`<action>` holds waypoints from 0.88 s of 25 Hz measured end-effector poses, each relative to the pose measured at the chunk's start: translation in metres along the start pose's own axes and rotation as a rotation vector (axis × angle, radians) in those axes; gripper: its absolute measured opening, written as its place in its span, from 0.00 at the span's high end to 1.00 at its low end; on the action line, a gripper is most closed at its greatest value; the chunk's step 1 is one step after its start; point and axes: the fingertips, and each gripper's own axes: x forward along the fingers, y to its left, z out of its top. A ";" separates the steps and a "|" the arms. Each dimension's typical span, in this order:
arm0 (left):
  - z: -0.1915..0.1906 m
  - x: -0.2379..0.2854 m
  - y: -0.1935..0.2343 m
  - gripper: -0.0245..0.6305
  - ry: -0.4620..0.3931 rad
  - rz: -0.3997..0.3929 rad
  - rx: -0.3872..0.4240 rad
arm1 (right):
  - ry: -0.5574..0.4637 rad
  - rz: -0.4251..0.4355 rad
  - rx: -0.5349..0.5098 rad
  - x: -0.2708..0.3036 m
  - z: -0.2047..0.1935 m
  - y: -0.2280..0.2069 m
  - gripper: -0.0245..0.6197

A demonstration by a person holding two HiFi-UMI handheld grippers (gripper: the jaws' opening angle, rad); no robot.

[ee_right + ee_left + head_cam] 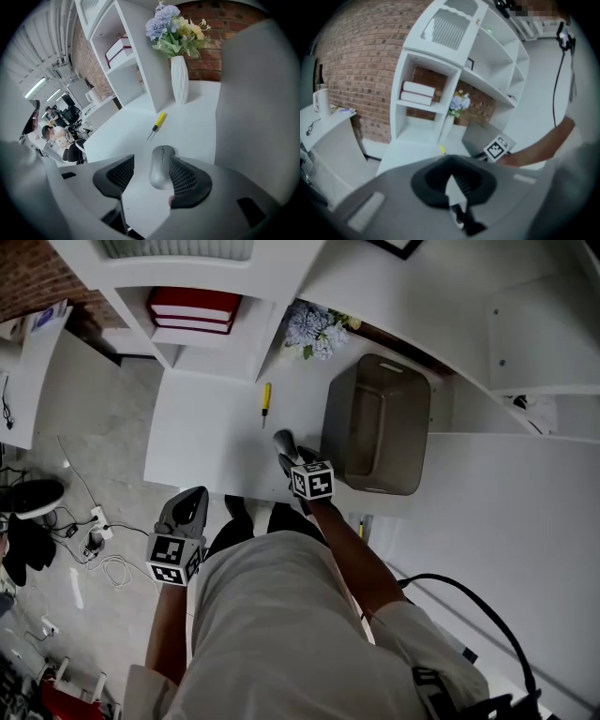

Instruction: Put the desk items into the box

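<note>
where the mouse point(161, 169) lies, the right hand-held gripper point(151, 165) straddles it.

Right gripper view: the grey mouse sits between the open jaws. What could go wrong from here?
The grey computer mouse lies off-centre in the right gripper, nearer one pad, so closing may twist it on the white desk. The grey plastic box stands close beside it; the lift could clip its rim.

right claw point(150, 171), jaws apart around a grey mouse point(161, 166); yellow screwdriver point(157, 123) beyond.
</note>
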 end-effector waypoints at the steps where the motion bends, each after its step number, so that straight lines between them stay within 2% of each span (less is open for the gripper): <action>1: -0.001 -0.001 0.002 0.96 0.004 0.004 -0.002 | 0.010 -0.004 0.002 0.004 -0.003 -0.002 0.64; 18: -0.026 -0.004 0.017 0.96 0.065 0.046 -0.064 | 0.128 -0.058 -0.029 0.055 -0.038 -0.021 0.50; 22: -0.033 -0.005 0.018 0.96 0.081 0.048 -0.082 | 0.161 -0.096 -0.058 0.064 -0.046 -0.023 0.49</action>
